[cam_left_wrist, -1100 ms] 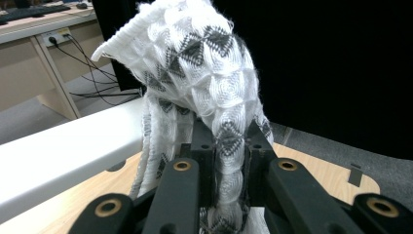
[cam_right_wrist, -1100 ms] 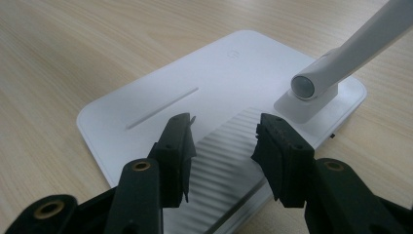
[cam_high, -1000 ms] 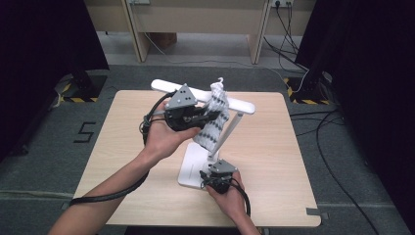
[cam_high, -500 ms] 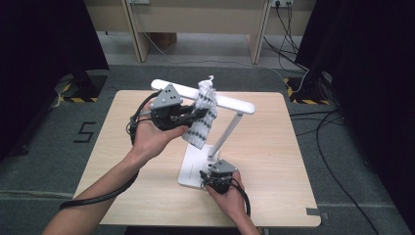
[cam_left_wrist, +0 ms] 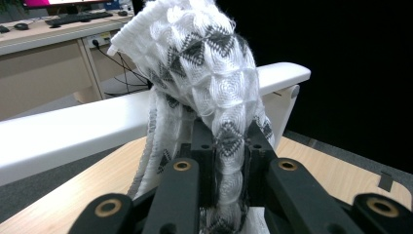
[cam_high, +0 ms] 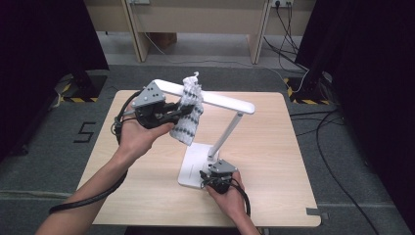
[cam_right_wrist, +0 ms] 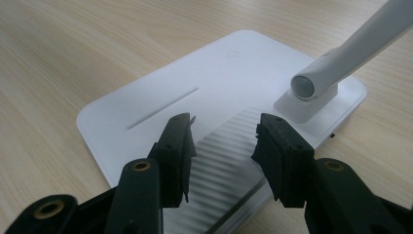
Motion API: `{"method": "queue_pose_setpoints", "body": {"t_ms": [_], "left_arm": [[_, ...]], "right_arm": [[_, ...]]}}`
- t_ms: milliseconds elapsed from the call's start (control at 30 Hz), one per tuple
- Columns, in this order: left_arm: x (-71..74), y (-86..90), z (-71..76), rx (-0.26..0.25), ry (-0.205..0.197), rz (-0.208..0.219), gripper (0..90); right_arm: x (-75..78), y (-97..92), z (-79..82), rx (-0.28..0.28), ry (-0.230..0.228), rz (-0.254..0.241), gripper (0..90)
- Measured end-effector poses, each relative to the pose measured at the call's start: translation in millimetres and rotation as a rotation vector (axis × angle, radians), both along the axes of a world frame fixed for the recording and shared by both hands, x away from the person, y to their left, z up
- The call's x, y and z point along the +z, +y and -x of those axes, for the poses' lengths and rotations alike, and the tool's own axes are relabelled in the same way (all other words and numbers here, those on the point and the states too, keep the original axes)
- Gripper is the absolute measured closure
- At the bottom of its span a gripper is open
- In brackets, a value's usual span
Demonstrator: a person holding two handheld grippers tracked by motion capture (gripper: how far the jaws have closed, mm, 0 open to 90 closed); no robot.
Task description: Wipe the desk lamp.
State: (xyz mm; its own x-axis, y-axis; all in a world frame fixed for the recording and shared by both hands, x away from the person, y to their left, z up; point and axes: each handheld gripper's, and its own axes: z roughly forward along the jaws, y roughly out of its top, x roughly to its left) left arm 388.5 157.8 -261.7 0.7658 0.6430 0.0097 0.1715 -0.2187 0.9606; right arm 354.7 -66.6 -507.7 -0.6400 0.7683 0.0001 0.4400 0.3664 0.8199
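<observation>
A white desk lamp stands on the wooden table (cam_high: 274,147), its flat base (cam_high: 193,159) near the front and its long head bar (cam_high: 220,100) held level above. A white cloth with grey triangle patterns (cam_high: 190,117) hangs draped over the bar. My left gripper (cam_high: 178,111) is shut on the cloth from the left side; in the left gripper view the cloth (cam_left_wrist: 204,63) is pinched between the jaws (cam_left_wrist: 228,141) in front of the bar (cam_left_wrist: 73,131). My right gripper (cam_high: 210,172) sits at the base's front right corner, open (cam_right_wrist: 224,131) over the ribbed patch of the base (cam_right_wrist: 160,102).
The lamp's slanted stem (cam_high: 229,131) rises from a hinge block (cam_right_wrist: 311,95) at the base's right rear. A cable trails from the left gripper off the table's left edge. Desks and cables stand beyond the table's far edge.
My left gripper has slid the cloth leftwards along the lamp's head bar. The right gripper has stayed put on the base.
</observation>
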Motion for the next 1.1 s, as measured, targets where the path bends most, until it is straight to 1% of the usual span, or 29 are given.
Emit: {"method": "queue_pose_setpoints", "body": {"t_ms": [100,233,267,300,367,600,800,833,867,1100], "left_arm": [[0.2,4.2,0.1,0.008,-0.001,0.005,79.8],[0.6,15.5,-0.2,0.031,-0.002,0.016,79.8],[0.6,15.5,-0.2,0.031,-0.002,0.016,79.8],[0.8,20.4,-0.7,0.040,-0.002,0.021,79.8],[1.1,24.9,-1.0,0.050,-0.002,0.029,79.8],[1.9,37.2,-1.9,0.074,-0.005,0.035,79.8],[3.1,51.7,-3.1,0.104,-0.006,0.046,79.8],[3.1,51.7,-3.1,0.104,-0.006,0.046,79.8],[3.6,55.8,-3.2,0.115,-0.008,0.050,79.8],[5.8,72.0,-4.6,0.150,-0.011,0.062,79.8]], "right_arm": [[0.1,0.0,0.0,0.000,0.001,0.001,56.7],[-0.2,0.0,-0.2,0.002,-0.002,-0.001,56.7],[-0.2,0.0,-0.2,0.002,-0.002,-0.001,56.7],[-0.2,0.0,-0.1,0.002,-0.002,-0.001,56.7],[-0.2,0.0,-0.1,0.001,-0.002,-0.001,56.7],[-0.1,0.0,-0.1,0.001,-0.002,-0.001,56.7],[-0.1,0.1,-0.1,0.001,0.000,-0.001,56.7],[-0.1,0.2,0.1,-0.001,0.000,-0.002,56.7],[-0.2,0.5,0.1,-0.001,-0.001,-0.002,56.7],[-0.3,1.4,0.1,-0.003,-0.001,-0.002,56.7]]}}
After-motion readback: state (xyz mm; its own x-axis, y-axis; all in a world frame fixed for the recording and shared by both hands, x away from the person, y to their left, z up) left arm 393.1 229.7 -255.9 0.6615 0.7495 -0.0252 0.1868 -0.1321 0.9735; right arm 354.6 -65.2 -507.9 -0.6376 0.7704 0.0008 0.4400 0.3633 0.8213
